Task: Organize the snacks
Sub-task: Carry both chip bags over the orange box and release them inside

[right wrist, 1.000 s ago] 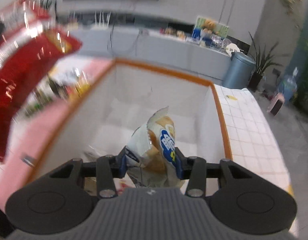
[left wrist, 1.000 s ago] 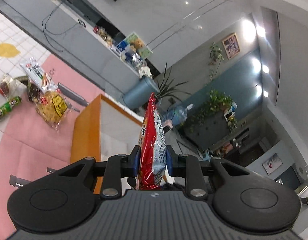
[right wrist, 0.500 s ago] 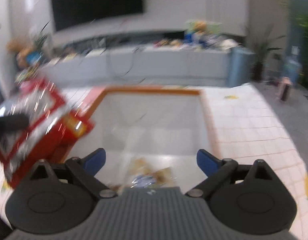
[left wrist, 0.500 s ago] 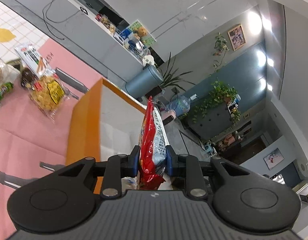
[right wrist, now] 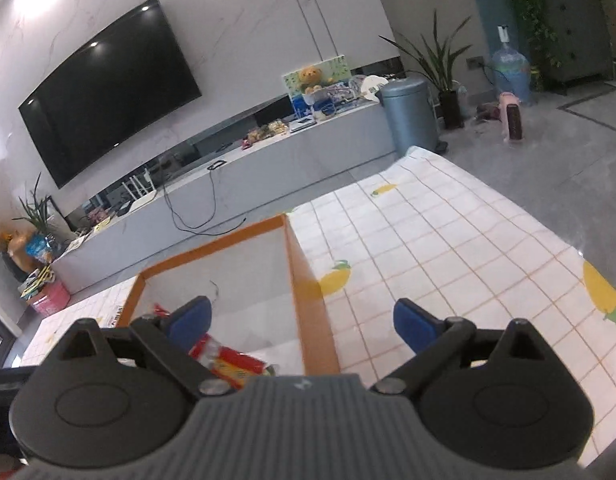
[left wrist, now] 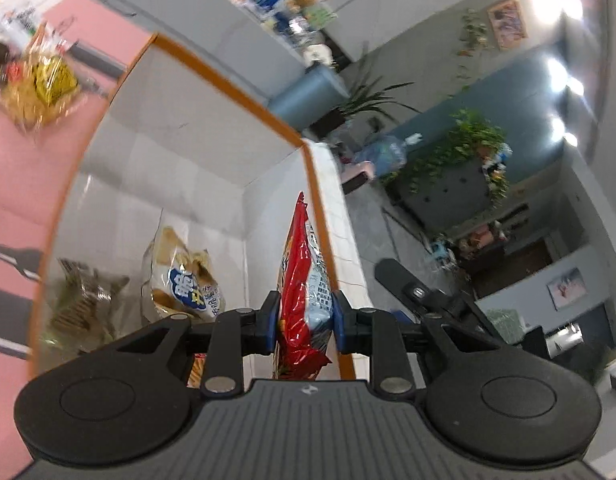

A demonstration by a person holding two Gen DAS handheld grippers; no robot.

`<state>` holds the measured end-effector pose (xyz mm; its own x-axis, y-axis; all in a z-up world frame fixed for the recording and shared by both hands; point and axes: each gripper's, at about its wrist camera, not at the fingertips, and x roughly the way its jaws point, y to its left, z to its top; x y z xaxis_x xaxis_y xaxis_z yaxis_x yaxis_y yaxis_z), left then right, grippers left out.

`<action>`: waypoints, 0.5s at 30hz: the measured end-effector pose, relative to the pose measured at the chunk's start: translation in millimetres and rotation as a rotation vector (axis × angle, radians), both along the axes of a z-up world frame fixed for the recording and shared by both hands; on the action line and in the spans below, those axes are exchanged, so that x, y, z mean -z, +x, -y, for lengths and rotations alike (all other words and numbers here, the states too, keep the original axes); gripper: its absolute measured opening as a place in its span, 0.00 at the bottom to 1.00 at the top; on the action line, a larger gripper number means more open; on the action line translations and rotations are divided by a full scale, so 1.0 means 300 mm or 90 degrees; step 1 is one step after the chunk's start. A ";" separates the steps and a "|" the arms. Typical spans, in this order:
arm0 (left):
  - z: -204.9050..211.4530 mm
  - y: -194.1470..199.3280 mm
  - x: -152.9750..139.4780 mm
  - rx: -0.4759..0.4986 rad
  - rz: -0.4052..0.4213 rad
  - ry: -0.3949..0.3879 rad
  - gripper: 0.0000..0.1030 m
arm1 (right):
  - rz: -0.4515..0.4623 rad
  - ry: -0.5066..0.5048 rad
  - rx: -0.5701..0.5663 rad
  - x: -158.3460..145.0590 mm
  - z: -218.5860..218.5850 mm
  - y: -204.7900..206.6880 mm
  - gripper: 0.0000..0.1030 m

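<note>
My left gripper (left wrist: 303, 322) is shut on a red snack bag (left wrist: 301, 280), which stands on edge over the right inside wall of the orange-rimmed white box (left wrist: 227, 84). A white and blue snack bag (left wrist: 187, 280) and a clear bag of brown snacks (left wrist: 83, 304) lie in the box. My right gripper (right wrist: 301, 322) stands open with nothing between its blue pads (right wrist: 191, 320), above the box's right rim (right wrist: 303, 280). The red snack bag (right wrist: 227, 360) shows low in the box in the right wrist view.
A yellow snack bag (left wrist: 39, 84) and other snacks lie on the pink mat (left wrist: 23, 168) left of the box. Right of the box lies a white checked cloth with lemon prints (right wrist: 428, 240). Beyond are a long grey cabinet (right wrist: 267, 168), a grey bin (right wrist: 412, 116) and plants.
My right gripper let go of the white and blue bag, which now lies in the box, then opened wide, rolled and drew back. My left gripper carried the red bag over and down into the box.
</note>
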<state>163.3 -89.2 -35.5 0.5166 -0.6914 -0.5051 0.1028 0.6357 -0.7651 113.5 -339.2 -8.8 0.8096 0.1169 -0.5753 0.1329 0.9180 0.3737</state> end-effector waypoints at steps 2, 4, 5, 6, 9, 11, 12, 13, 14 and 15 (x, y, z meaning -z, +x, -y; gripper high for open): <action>0.029 0.014 0.014 -0.003 -0.009 0.011 0.28 | -0.004 0.004 0.007 0.025 0.025 0.043 0.92; 0.054 0.024 0.022 -0.004 -0.019 0.018 0.28 | -0.008 0.013 0.013 0.034 0.039 0.040 0.92; 0.061 0.035 0.024 -0.007 -0.023 0.022 0.28 | -0.009 0.016 0.017 0.042 0.046 0.046 0.92; 0.071 0.039 0.030 -0.014 -0.030 0.028 0.28 | -0.011 0.017 0.019 0.044 0.051 0.047 0.92; 0.084 0.044 0.051 -0.044 -0.050 0.042 0.38 | -0.014 0.014 0.022 0.053 0.057 0.054 0.92; 0.101 0.049 0.055 -0.027 -0.053 0.052 0.60 | -0.016 0.006 0.022 0.052 0.053 0.050 0.92; 0.106 0.052 0.055 -0.009 -0.058 0.058 0.67 | -0.017 0.002 0.022 0.053 0.053 0.051 0.92; 0.102 0.056 0.048 -0.005 -0.065 0.065 0.67 | -0.017 0.003 0.024 0.053 0.053 0.052 0.92; 0.095 0.054 0.042 0.002 -0.061 0.067 0.68 | -0.017 0.004 0.027 0.053 0.054 0.056 0.92; 0.084 0.050 0.032 0.007 -0.054 0.071 0.68 | -0.016 0.005 0.028 0.050 0.053 0.055 0.92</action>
